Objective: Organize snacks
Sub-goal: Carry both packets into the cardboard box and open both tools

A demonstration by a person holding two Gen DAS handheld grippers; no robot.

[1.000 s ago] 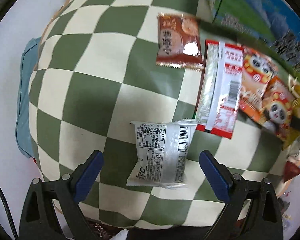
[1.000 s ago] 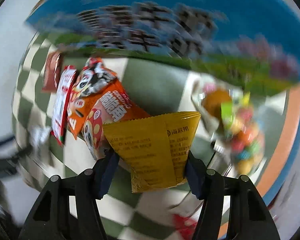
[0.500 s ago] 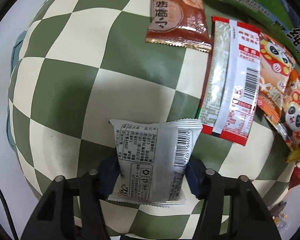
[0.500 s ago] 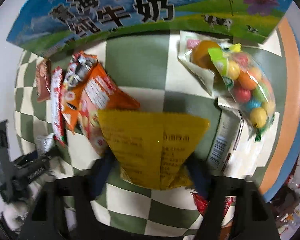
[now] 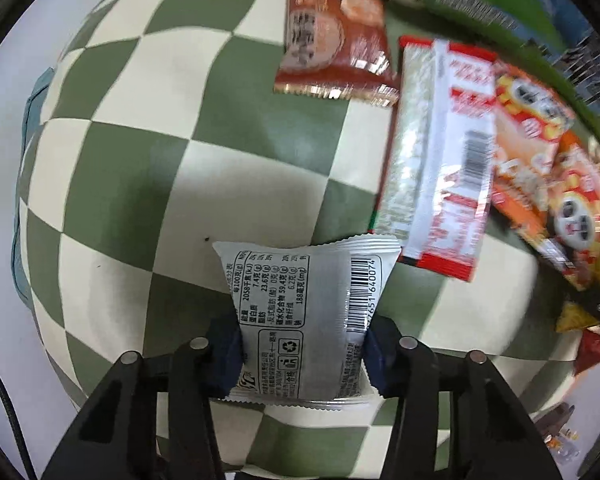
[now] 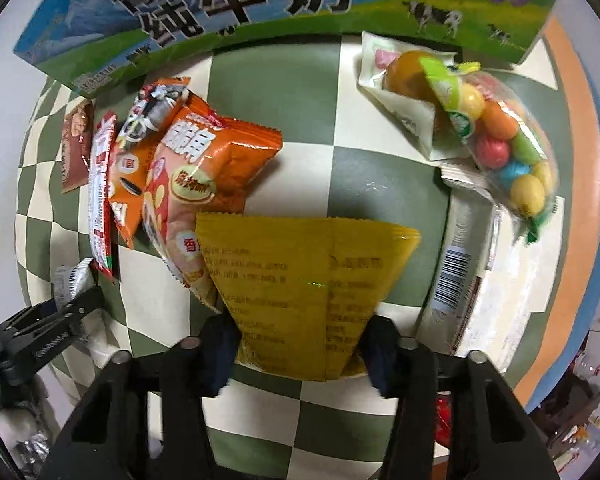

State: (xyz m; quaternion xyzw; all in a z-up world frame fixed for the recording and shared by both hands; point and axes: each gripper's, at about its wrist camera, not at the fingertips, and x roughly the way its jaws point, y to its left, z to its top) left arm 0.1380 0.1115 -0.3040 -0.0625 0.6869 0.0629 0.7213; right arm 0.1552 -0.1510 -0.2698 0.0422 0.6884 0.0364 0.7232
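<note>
Green-and-cream checked cloth [image 5: 148, 168] carries everything, with the milk carton [image 6: 236, 12] at its far edge. Nearer than the carton, the left gripper [image 5: 302, 340] is clenched on a silver packet [image 5: 300, 312]; the right gripper [image 6: 300, 344] pinches a yellow packet [image 6: 300, 280]. Both films look slick, so a packet could slide out or snag the orange panda bags [image 6: 204, 156] beside it. Both packets' lower edges are hidden behind the fingers, and the row below the carton is blurred in the left view.
</note>
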